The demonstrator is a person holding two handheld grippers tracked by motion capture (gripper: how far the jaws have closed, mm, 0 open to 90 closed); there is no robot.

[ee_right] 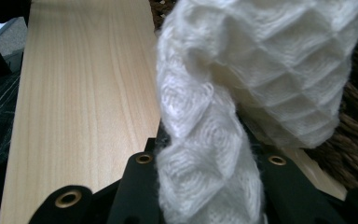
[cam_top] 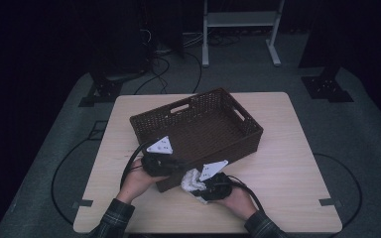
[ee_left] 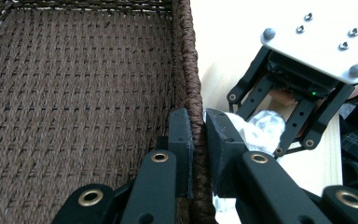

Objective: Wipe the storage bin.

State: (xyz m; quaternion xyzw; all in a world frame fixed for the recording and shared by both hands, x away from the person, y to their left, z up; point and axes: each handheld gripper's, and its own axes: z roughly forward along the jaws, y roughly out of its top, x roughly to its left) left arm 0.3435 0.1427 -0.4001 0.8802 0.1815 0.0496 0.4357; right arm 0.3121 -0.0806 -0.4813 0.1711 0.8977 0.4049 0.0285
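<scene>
A brown wicker basket [cam_top: 228, 152] sits at an angle on the light wooden table [cam_top: 287, 148]. My left gripper [cam_top: 171, 170] is at the basket's near-left corner, shut on the basket's wall. In the left gripper view the woven wall [ee_left: 187, 60] runs between the two pads of that gripper [ee_left: 198, 128]. My right gripper [cam_top: 199, 184] is just outside the basket's near wall, shut on a white waffle-knit cloth [cam_top: 191, 179]. In the right gripper view the cloth [ee_right: 242, 70] rises bunched from between the jaws of the right gripper [ee_right: 209, 161], with the basket weave [ee_right: 354, 135] close behind it.
The basket's inside [ee_left: 74, 93] holds nothing that I can see. Bare tabletop [ee_right: 84, 93] stretches beside the cloth. A white metal frame [cam_top: 240, 29] and cables [cam_top: 158, 64] stand on the floor beyond the table. Plaid sleeves [cam_top: 114, 218] come in from the bottom edge.
</scene>
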